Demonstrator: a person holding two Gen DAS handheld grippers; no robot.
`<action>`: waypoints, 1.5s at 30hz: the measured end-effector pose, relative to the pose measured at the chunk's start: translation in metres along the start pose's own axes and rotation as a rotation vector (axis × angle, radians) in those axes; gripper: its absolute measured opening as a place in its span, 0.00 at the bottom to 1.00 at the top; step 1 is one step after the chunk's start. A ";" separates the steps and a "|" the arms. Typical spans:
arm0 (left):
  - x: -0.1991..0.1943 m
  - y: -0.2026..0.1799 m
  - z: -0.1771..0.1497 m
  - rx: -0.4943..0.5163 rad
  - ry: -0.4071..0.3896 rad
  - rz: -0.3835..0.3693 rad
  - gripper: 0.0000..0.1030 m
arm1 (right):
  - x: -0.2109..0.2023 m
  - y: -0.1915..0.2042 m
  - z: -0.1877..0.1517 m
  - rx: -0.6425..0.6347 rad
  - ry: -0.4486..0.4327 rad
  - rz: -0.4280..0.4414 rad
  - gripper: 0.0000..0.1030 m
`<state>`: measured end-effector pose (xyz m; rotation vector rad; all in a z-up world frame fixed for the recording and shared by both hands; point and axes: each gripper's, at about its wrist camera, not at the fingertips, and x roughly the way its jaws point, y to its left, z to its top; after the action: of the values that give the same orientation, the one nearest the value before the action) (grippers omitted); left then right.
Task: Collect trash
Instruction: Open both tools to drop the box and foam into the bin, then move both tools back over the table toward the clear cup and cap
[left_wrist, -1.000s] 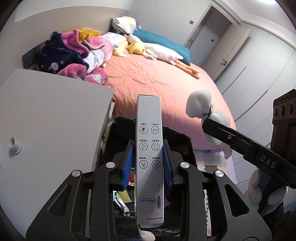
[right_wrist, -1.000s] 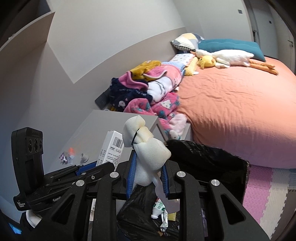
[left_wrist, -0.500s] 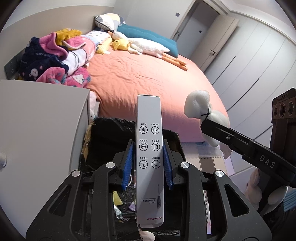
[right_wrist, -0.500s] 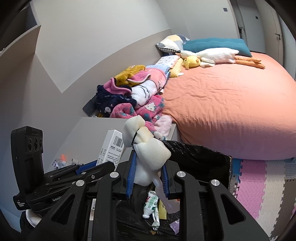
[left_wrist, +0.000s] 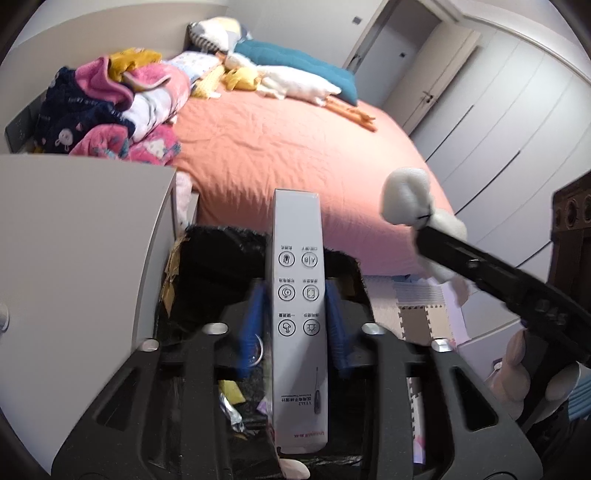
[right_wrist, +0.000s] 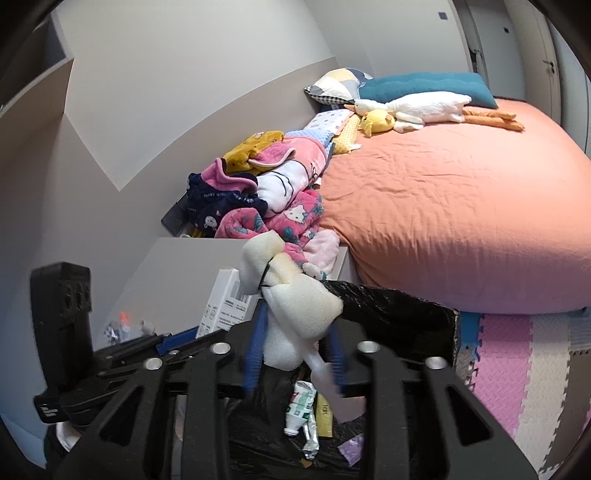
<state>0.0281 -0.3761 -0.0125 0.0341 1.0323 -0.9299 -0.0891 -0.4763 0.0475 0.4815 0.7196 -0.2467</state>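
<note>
My left gripper (left_wrist: 294, 314) holds a long white carton (left_wrist: 297, 295) upright between its blue pads, over the black-lined trash bin (left_wrist: 207, 251); the pads look blurred and slightly spread. My right gripper (right_wrist: 295, 341) stands around a white foam wad tied with a black band (right_wrist: 291, 295), over the same bin (right_wrist: 399, 310); its blue pads are blurred and seem to be parting. The foam and right gripper also show in the left wrist view (left_wrist: 410, 199). A squeezed tube (right_wrist: 301, 410) and scraps lie in the bin.
A grey nightstand (left_wrist: 74, 240) stands left of the bin, with small scraps on it (right_wrist: 125, 328). The bed with an orange sheet (right_wrist: 443, 206), piled clothes (right_wrist: 258, 192) and plush toys lies beyond. Foam floor mats (right_wrist: 517, 354) are to the right.
Both grippers have moved further over the bin, and more of the bin's contents show. The pads of both grippers now look blurred and a little wider apart around their loads.
</note>
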 end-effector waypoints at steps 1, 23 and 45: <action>0.000 0.002 0.001 -0.015 0.002 0.025 0.89 | -0.002 0.000 0.000 0.002 -0.012 -0.014 0.57; -0.014 0.020 0.002 -0.051 -0.057 0.117 0.94 | 0.006 0.017 0.003 -0.055 -0.024 -0.022 0.67; -0.070 0.093 -0.036 -0.208 -0.122 0.253 0.94 | 0.053 0.102 -0.016 -0.200 0.072 0.128 0.67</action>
<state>0.0522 -0.2564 -0.0160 -0.0636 0.9809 -0.5854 -0.0209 -0.3827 0.0354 0.3455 0.7716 -0.0367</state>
